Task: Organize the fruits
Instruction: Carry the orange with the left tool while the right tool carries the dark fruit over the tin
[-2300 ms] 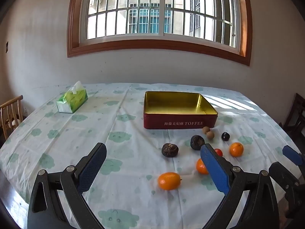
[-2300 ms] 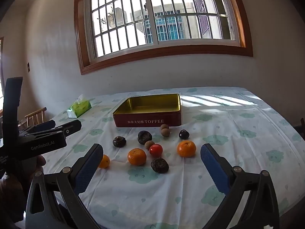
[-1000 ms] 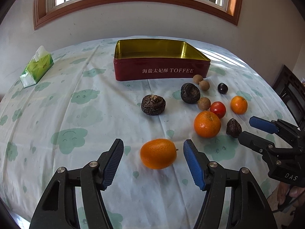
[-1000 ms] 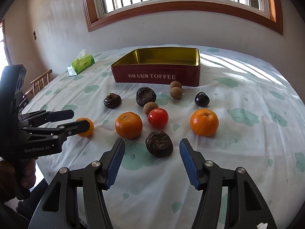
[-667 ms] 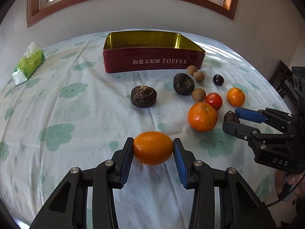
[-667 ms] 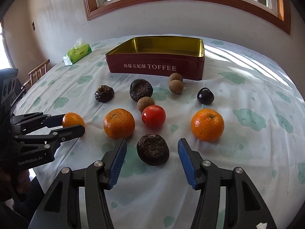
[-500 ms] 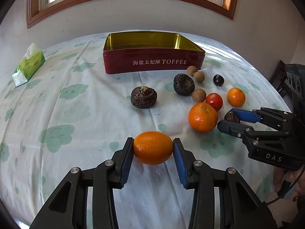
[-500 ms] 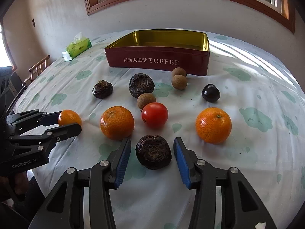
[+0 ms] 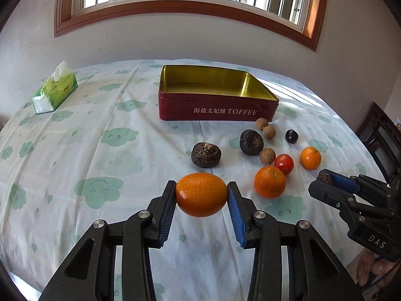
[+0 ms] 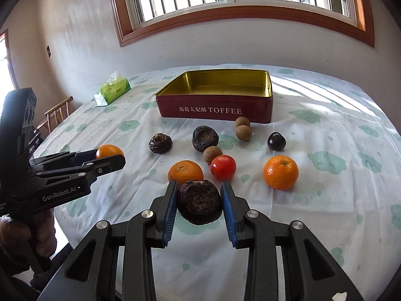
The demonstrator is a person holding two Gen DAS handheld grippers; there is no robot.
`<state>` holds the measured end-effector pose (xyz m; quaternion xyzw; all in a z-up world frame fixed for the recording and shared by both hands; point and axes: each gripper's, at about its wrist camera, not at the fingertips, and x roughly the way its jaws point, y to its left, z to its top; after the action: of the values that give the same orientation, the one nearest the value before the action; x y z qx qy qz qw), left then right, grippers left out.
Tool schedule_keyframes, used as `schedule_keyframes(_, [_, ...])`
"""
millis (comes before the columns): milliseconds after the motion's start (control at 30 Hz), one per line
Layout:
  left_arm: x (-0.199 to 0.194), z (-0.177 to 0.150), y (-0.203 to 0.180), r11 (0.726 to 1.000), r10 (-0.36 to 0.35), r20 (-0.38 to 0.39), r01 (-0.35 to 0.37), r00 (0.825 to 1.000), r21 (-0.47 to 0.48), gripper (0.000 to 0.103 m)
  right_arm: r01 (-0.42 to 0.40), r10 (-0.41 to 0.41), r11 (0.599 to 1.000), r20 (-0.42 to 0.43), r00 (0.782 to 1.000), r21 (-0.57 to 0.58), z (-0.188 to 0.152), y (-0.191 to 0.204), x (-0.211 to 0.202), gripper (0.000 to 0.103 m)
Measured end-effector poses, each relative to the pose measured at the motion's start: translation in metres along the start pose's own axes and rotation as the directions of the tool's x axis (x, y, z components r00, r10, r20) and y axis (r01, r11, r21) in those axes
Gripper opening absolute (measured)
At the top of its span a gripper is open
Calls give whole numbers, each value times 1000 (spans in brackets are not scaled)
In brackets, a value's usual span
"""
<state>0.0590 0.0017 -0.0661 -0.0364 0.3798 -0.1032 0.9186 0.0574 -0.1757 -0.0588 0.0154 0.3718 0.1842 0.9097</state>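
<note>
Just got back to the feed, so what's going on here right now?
Each gripper has a fruit. The left gripper is shut on an orange; the right gripper is shut on a dark wrinkled fruit. The toffee tin holds nothing yet; the other fruits lie on the tablecloth.

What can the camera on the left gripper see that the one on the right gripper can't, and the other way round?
Only the left view shows the dark chair at the table's right edge. Only the right view shows the wooden chair on the left and the hand holding the left gripper. Both show the toffee tin, the tissue pack, the loose fruit, and each gripper shut on one piece.
</note>
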Motion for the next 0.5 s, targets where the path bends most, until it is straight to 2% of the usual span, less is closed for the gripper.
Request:
schedule_keyframes(300, [-17, 9, -7, 997, 69, 68, -70, 995, 23, 42, -6, 5, 1000, 38, 999, 2, 9, 5, -11, 31])
schedule_keyframes(500, [-24, 18, -11, 996, 83, 103, -87, 991, 36, 42, -7, 7, 1000, 55, 998, 1, 16, 5, -13, 31])
